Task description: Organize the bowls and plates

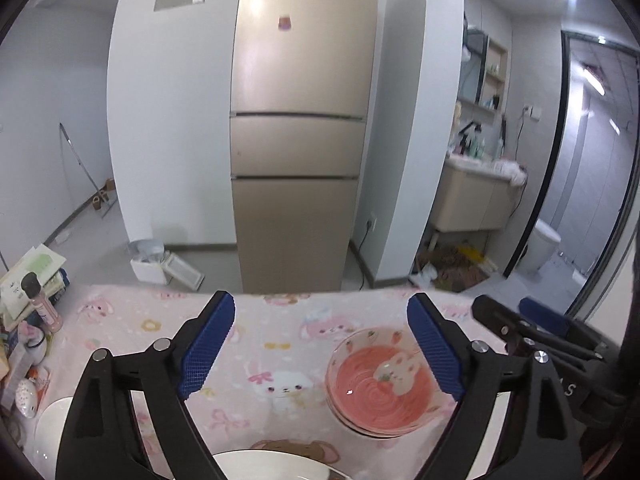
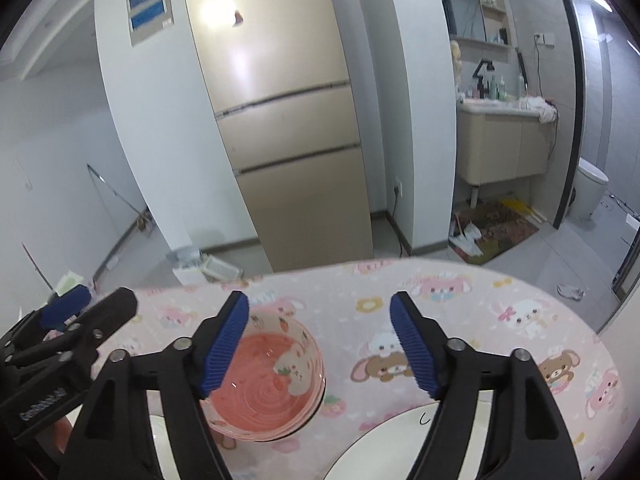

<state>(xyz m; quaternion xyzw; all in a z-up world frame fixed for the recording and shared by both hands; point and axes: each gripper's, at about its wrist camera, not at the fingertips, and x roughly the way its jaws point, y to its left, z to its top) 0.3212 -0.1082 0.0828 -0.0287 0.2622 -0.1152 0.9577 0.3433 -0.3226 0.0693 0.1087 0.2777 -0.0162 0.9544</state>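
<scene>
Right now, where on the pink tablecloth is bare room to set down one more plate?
Bare cloth lies left of the pink bowl, toward the far table edge, and right of it beyond the white plate. The left end is crowded: bottle, books, another white plate.

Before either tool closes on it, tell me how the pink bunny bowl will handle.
The pink bowl looks glossy and glazed, so the rim may slip between the pads. It appears ceramic or glass, so probably rigid and breakable if dropped. It seems nested on another bowl beneath; lifting the top one may drag that along.
</scene>
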